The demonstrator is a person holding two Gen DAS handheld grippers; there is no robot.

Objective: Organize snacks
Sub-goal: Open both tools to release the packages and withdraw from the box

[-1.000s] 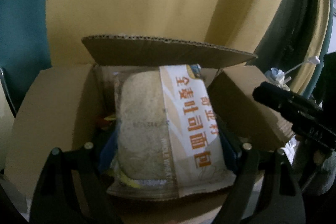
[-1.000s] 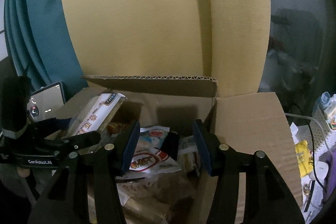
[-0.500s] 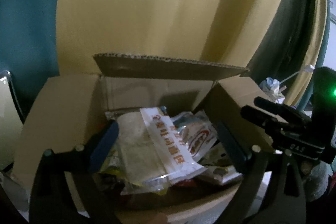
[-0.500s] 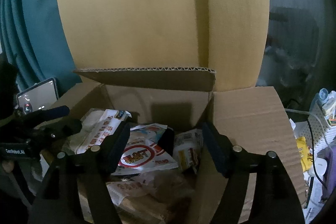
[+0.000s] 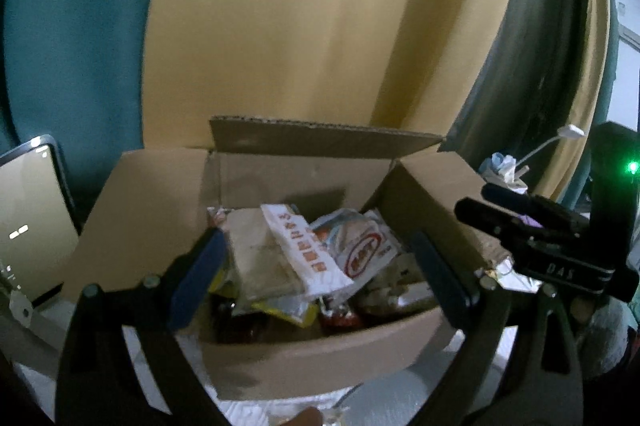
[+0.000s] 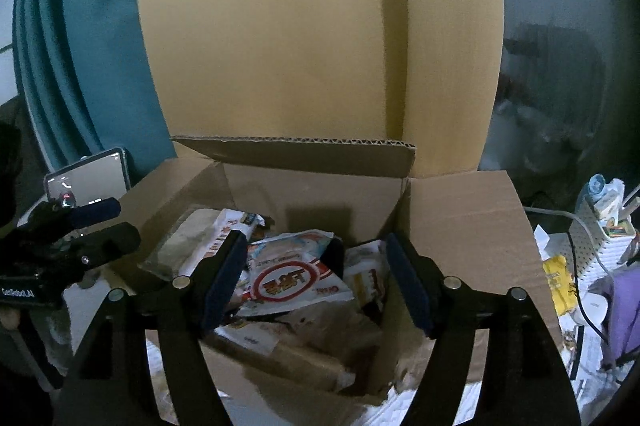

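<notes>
The cardboard box (image 5: 152,210) was plain brown, its cut flap edge showing a corrugated zigzag. Inside it, at frame centre, the bread packet (image 5: 296,250) was white with orange characters beside a clear window on beige bread, and the snack bag (image 6: 292,278) was white with a red ring around red letters. The curtain (image 6: 320,26) across the upper frame was mustard yellow, teal at the left. Both grippers' pads (image 6: 222,282) were dark blue on black frames.
</notes>
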